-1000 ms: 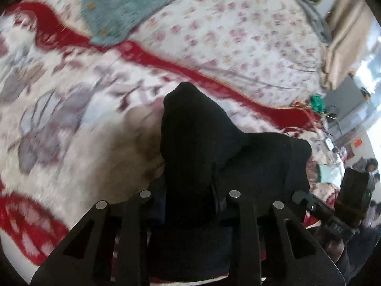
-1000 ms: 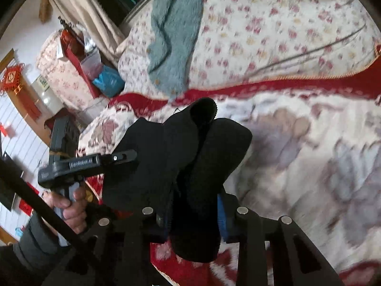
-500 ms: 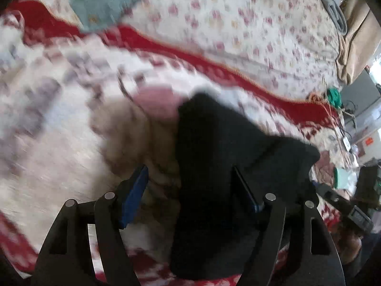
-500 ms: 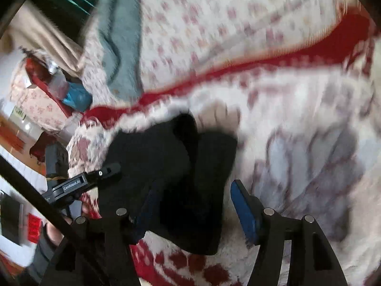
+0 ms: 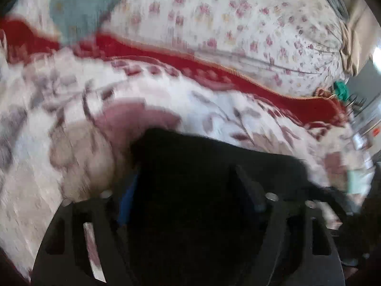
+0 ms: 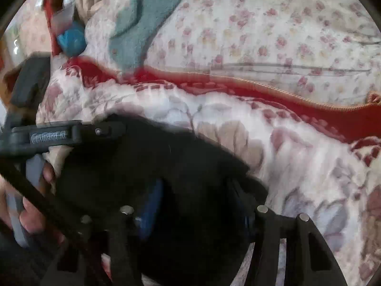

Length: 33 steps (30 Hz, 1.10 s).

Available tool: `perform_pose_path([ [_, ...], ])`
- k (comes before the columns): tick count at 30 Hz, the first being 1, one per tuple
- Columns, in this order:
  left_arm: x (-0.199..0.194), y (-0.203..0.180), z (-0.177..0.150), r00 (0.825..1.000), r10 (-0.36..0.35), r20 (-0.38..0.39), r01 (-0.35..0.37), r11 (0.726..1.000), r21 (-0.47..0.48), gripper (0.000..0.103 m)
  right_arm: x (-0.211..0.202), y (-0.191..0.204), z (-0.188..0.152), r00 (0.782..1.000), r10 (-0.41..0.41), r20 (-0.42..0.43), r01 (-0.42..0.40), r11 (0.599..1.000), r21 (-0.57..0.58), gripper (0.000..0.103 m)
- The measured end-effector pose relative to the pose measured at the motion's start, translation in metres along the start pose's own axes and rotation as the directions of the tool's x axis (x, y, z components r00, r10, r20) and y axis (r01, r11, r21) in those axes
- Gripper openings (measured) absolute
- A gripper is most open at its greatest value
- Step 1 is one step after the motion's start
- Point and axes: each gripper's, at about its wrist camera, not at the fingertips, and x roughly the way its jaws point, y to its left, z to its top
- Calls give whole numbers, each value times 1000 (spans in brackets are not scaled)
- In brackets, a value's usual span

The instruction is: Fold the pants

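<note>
- Left wrist view, blurred: the left gripper [image 5: 188, 190] stands with its jaws wide apart, having just been opening. The black pants [image 5: 214, 178] lie between and under the fingers, and no pad presses on the cloth.
- The pants sit at about six o'clock in this view, a dark heap on the floral blanket [image 5: 71, 131]. Its red border [image 5: 214, 71] runs across at twelve o'clock, the flowered quilt [image 5: 238, 19] beyond it.
- Right wrist view: the right gripper [image 6: 200, 197] also has its jaws apart, though they have just been closing a little. Black cloth fills the gap; whether the pads touch it is hard to tell, but they look clear of it.
- Here the pants [image 6: 166, 162] spread from six toward nine o'clock, where the left gripper's body is held in the person's left hand [image 6: 31, 212].
- A teal garment [image 6: 147, 16] lies on the quilt at eleven o'clock, well apart from the pants.
- Judgement: the fold looks just laid down and let go.
- Risk: the thick cloth may spring back open, since nothing pins it.
- Risk: a finger drawn out through the heap could snag a layer and drag the fold askew.
- Risk: the soft, uneven blanket may let the stack slump to one side.
</note>
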Motion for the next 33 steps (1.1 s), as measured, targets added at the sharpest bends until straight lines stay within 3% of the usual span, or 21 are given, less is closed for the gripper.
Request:
perform_pose_path([
  [2, 1, -8, 0, 1000, 29, -2, -29, 999, 38, 80, -4, -5, -7, 999, 26, 36, -27, 1000, 10, 54],
  [8, 1, 7, 2, 999, -33, 6, 33, 999, -40, 82, -20, -5, 1, 997, 36, 69, -41, 997, 59, 52],
  [10, -2, 6, 1, 999, -35, 12, 36, 998, -43, 82, -46, -2, 2, 987, 53, 153, -63, 996, 60, 52],
  [13, -9, 4, -3, 999, -34, 21, 35, 998, -45, 82, -83, 13, -6, 954, 151, 259, -165, 986, 32, 52],
  [14, -10, 4, -4, 999, -34, 24, 35, 998, -44, 82, -86, 19, -10, 948, 186, 257, -195, 981, 8, 52],
  [15, -10, 4, -4, 999, -33, 26, 34, 998, -43, 82, -80, 26, -14, 957, 193, 216, -195, 981, -12, 53],
  [17, -11, 5, -5, 999, -35, 32, 37, 998, -43, 82, -45, 30, -25, 991, 124, 58, -123, 992, -12, 54],
  [18, -11, 4, -6, 999, -32, 41, 34, 999, -39, 82, -23, 27, -36, 996, 86, -14, -86, 996, -5, 55],
  [19, -12, 3, -7, 998, -25, 50, 26, 999, -32, 82, -23, 27, -41, 996, 80, 40, -80, 997, -13, 56],
  [22, -13, 3, -9, 998, -23, 65, 25, 999, -35, 82, -23, 40, -39, 997, 58, 46, -56, 998, -41, 68],
  [33, -13, 3, -10, 997, -18, 77, 21, 999, -39, 83, -27, 44, -47, 994, 37, 102, -32, 998, -48, 68],
])
